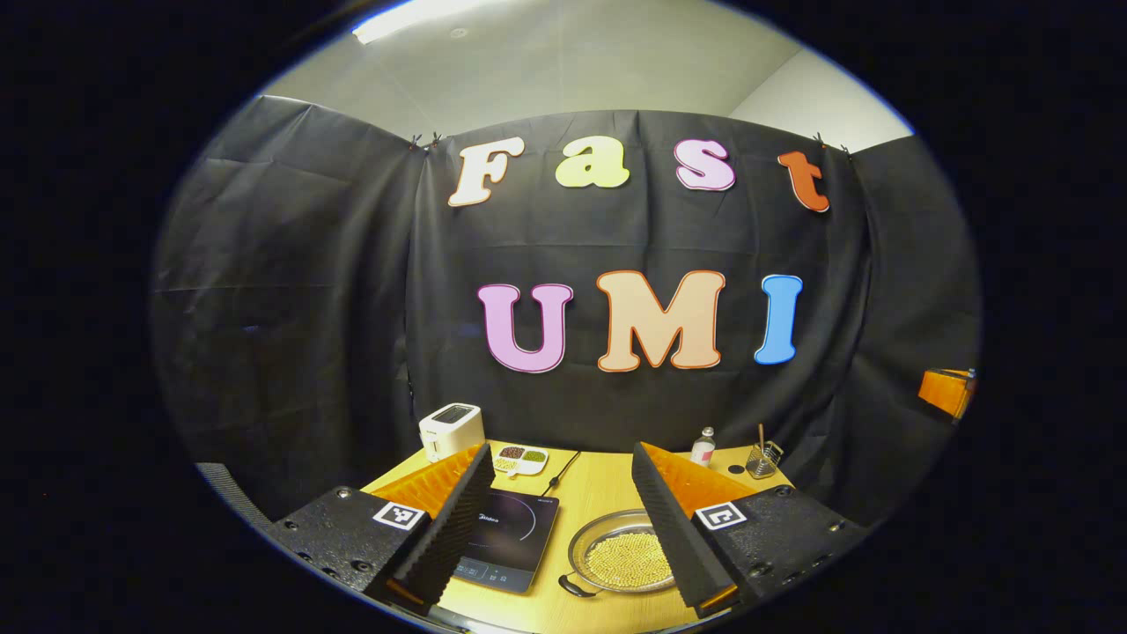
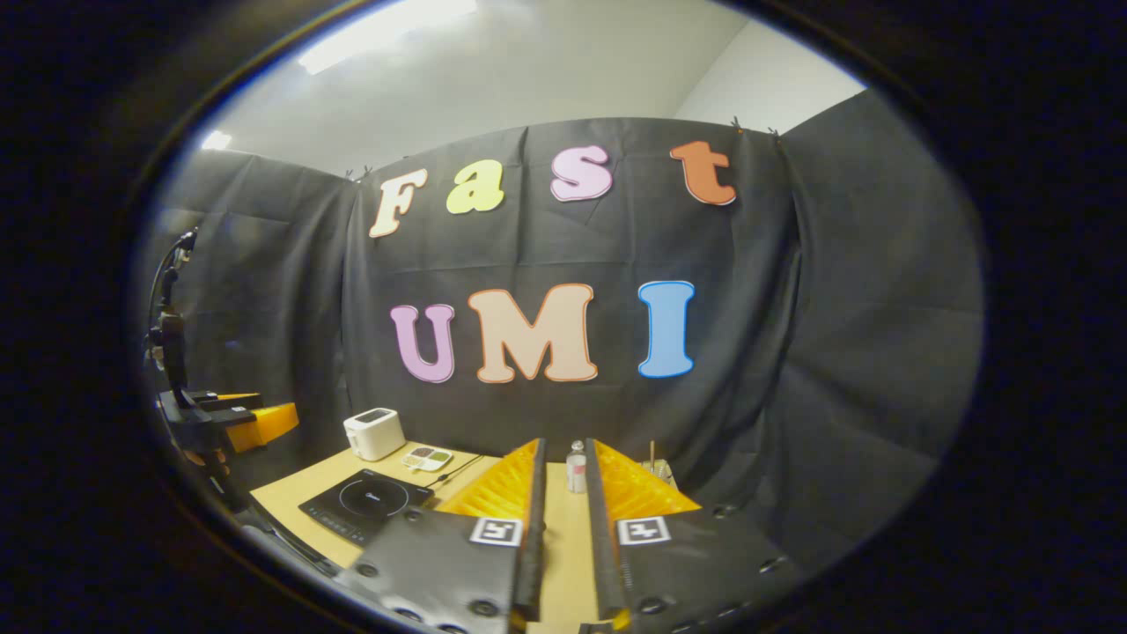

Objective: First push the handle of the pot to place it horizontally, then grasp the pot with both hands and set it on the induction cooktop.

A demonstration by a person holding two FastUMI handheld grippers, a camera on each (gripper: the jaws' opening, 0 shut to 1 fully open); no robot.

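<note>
A shallow metal pot [image 1: 588, 539] full of small yellow beads sits on the wooden table just right of the black induction cooktop [image 1: 506, 535]. A dark handle [image 1: 577, 586] sticks out at the pot's near left. My left gripper [image 1: 562, 449] hovers above and in front of both, open wide and holding nothing; its right finger [image 1: 673, 519] hides part of the pot. My right gripper [image 2: 563, 445] is open by a narrow gap with nothing in it, over the table's right part. The cooktop [image 2: 365, 502] lies to its left. The left gripper [image 2: 231, 417] shows at the far left.
At the back of the table stand a white toaster [image 1: 451, 431], a divided dish of beans [image 1: 521, 460], a small bottle [image 1: 703, 447] and a wire holder [image 1: 764, 458]. A black cable [image 1: 562, 471] runs from the cooktop. The right gripper [image 1: 946, 392] shows at the far right.
</note>
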